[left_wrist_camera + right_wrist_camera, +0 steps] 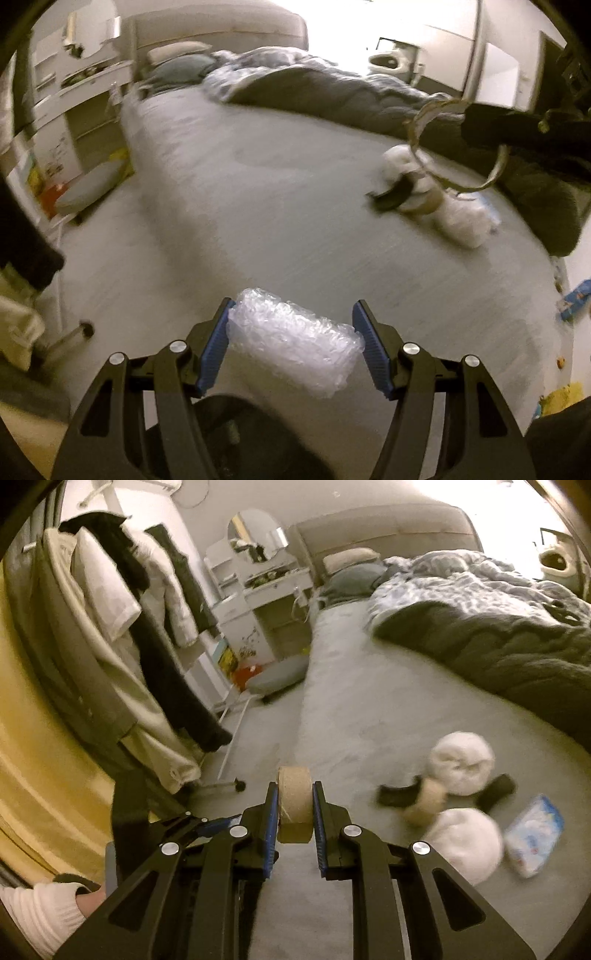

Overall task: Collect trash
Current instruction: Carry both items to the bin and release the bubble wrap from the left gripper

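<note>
A wad of clear bubble wrap (295,343) sits between the blue pads of my left gripper (293,306), which is shut on it above the grey bed sheet (258,206). My right gripper (295,786) is shut on a brown cardboard tape roll (294,801), held edge-on between its pads. In the left wrist view that roll shows as a thin ring (454,147) hanging from the dark right gripper (476,123) at the upper right. On the sheet lie white fluffy balls with black and tan pieces (461,760) and a soft tissue pack (535,834).
A rumpled grey duvet (498,650) covers the far side of the bed. Clothes hang on a rack (140,646) to the left, with a white dresser (258,602) behind. A person's white sleeve (40,908) shows at the lower left. A blue packet (576,299) lies off the bed's right edge.
</note>
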{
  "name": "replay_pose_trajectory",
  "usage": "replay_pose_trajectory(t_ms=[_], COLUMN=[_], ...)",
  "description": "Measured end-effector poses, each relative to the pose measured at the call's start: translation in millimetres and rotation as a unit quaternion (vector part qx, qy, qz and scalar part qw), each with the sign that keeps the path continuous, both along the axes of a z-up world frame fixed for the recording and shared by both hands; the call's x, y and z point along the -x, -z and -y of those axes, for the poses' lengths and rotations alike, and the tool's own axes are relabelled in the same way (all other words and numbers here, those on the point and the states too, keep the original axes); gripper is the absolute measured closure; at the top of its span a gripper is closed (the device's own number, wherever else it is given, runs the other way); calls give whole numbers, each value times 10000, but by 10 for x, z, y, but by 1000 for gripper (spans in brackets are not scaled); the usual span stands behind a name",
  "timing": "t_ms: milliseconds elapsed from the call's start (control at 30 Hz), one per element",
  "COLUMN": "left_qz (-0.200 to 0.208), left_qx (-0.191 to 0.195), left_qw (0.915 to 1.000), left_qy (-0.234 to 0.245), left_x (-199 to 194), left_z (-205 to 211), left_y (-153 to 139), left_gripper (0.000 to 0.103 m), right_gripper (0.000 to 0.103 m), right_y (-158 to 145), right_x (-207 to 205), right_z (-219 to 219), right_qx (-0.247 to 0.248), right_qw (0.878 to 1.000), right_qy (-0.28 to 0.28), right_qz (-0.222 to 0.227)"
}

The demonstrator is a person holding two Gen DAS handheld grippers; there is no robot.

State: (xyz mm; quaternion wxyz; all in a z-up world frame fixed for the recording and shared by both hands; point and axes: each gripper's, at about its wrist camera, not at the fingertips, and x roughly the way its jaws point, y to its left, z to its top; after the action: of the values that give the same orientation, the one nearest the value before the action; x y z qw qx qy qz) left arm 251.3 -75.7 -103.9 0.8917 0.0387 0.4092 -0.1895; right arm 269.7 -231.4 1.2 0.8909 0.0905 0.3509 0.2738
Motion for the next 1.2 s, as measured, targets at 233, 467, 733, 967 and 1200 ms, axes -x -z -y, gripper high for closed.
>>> replay_pose_trajectory(t_ms=[233,467,733,967,1200], left_qz=[-328,-830,-1915,-2843,-3040], left_qx=[-92,-289,-298,-313,-57], left_qw=[9984,9938,9754,9505,9462], left_qy=[-458,-675,-1052,-1212,-1105], left_x=[76,190,380,484,569], left_z=[-431,-717,-1084,-1392,-1541], left_y=[211,592,1358,1801,1798], left_gripper=[35,35,35,34,27], right_gripper=[85,85,85,85,85], right_y=[76,96,196,405,858], right_x=[-16,-1,-42,-46,-37], right_z=[-503,-874,-1366,-1813,-2172], right_qx=[168,265,439,758,1192], right_qw=[9991,9978,9945,9870,9724], right_qy=[-354,-566,-833,-1149,-1457], right_qz=[-150,-205,-465,-832,-1378])
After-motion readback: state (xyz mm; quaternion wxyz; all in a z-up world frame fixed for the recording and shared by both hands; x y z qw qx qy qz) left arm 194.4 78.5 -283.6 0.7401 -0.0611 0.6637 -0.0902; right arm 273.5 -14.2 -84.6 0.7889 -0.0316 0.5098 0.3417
